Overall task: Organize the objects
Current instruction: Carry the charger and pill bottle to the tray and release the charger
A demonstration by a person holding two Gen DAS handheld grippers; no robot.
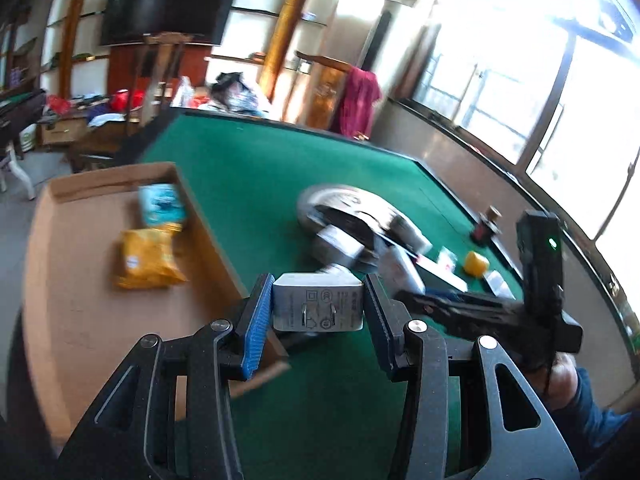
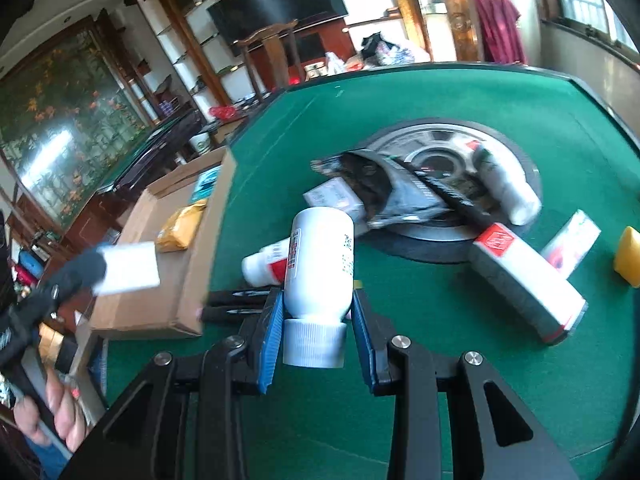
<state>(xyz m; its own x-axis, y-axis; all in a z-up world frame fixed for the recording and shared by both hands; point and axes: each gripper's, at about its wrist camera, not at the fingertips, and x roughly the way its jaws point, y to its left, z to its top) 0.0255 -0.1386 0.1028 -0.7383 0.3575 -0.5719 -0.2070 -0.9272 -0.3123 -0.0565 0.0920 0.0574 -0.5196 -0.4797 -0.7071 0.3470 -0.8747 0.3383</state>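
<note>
Left gripper [image 1: 318,307] clamps charger [image 1: 318,305] above box [image 1: 80,312] edge; right gripper [image 2: 318,322] grips bottle [image 2: 320,256] by neck over bench [image 2: 440,360]. I fear charger clips box wall, bottle pivots loose

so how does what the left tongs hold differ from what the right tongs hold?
Shape: the white charger is a flat boxy block; the white bottle is a round cylinder with a ribbed cap.
Grip: the left tongs pinch the charger across its sides, folded plug prongs facing the camera; the right tongs clamp the bottle at its neck, cap toward the camera.
Shared: both white, both lifted off the green table.
</note>
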